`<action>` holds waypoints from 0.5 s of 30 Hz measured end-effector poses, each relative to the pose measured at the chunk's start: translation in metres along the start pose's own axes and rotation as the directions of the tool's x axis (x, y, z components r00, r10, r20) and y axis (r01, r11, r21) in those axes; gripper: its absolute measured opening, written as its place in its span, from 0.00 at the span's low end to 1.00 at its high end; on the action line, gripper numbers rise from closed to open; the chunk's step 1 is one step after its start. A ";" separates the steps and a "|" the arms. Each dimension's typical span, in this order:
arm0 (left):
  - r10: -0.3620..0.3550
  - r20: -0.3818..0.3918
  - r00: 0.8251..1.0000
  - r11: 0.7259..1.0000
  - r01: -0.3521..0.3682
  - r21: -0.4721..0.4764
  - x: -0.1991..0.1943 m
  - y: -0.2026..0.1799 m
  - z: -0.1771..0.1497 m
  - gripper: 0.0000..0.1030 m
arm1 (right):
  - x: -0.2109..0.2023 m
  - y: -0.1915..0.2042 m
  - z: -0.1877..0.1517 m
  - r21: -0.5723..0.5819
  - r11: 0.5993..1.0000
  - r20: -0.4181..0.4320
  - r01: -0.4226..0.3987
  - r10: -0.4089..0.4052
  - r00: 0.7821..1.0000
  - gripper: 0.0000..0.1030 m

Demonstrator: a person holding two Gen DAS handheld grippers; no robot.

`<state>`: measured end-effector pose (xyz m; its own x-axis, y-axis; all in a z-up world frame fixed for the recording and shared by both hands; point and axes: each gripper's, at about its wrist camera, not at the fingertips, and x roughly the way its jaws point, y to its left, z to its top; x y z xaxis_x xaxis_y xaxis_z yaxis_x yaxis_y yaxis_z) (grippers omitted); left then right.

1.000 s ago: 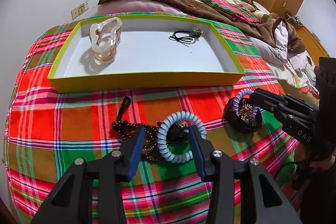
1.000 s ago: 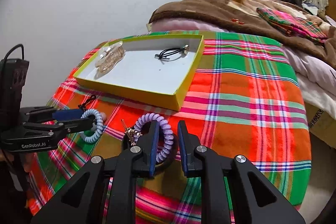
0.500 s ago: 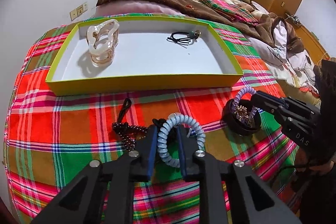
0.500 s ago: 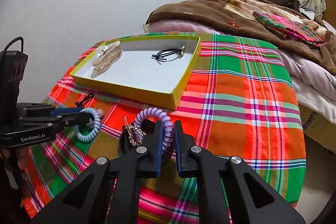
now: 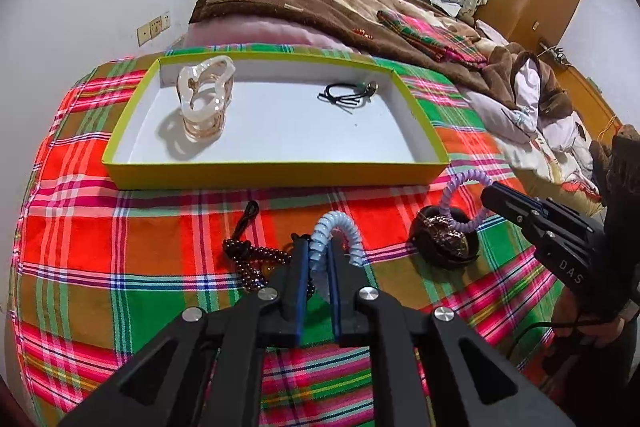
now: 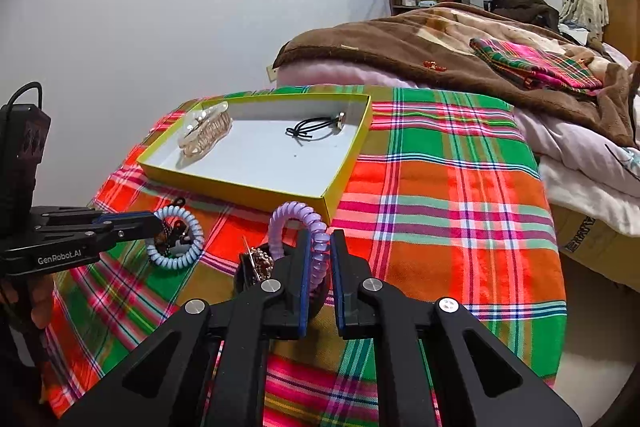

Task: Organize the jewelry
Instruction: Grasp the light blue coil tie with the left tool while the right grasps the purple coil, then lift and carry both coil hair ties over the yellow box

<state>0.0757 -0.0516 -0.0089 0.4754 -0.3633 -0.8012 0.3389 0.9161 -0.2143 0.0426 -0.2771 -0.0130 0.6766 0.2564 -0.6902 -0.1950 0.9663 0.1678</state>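
Pale blue coil hair tie (image 5: 335, 231) was pinched tight in our left hand-held gripper (image 5: 317, 267), fingers nearly together, the loop arching up past the tips. Our right hand-held gripper (image 6: 319, 263) was clamped the same way on the lilac coil hair tie (image 6: 298, 223), right above the small black dish (image 5: 448, 247) with some gold trinkets in it. We couldn't tell if either coil was clear of the plaid bedspread (image 6: 448, 195). Only the left view showed us the dark bead bracelet (image 5: 250, 261) just left of the fingers, partly hidden behind them. Both views caught the yellow-edged tray (image 5: 276, 173) further back, holding a clear claw clip (image 5: 206, 99) and a black elastic tie (image 5: 348, 94). What exactly sat in the dish was too small to make out.
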 end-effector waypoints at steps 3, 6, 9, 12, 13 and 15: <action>-0.002 0.007 1.000 1.000 0.002 -0.002 -0.003 0.000 0.001 0.10 | -0.004 0.001 0.001 0.000 1.000 0.011 0.002 -0.002 1.000 0.09; -0.007 0.014 1.000 1.000 0.007 -0.004 -0.005 0.000 0.002 0.10 | -0.007 0.001 0.003 0.002 1.000 0.025 0.005 -0.005 1.000 0.09; -0.011 0.021 1.000 1.000 0.011 -0.007 -0.008 0.000 0.003 0.10 | -0.013 0.002 0.006 0.004 1.000 0.044 0.013 -0.013 0.999 0.09; -0.008 0.027 1.000 1.000 0.008 -0.008 -0.011 0.002 0.004 0.10 | -0.017 0.002 0.009 0.010 1.000 0.060 0.018 -0.019 0.998 0.09; -0.005 0.029 1.000 1.000 0.006 -0.011 -0.012 0.004 0.004 0.10 | -0.018 0.002 0.010 0.013 1.000 0.065 0.015 -0.016 0.998 0.09; -0.002 0.036 0.999 1.000 0.003 -0.023 -0.015 0.008 0.005 0.10 | -0.021 0.002 0.011 0.013 1.000 0.073 0.017 -0.018 0.997 0.09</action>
<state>0.0751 -0.0400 0.0039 0.5032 -0.3714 -0.7803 0.3220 0.9185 -0.2296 0.0361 -0.2801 0.0097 0.7302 0.2402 -0.6397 -0.1745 0.9707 0.1654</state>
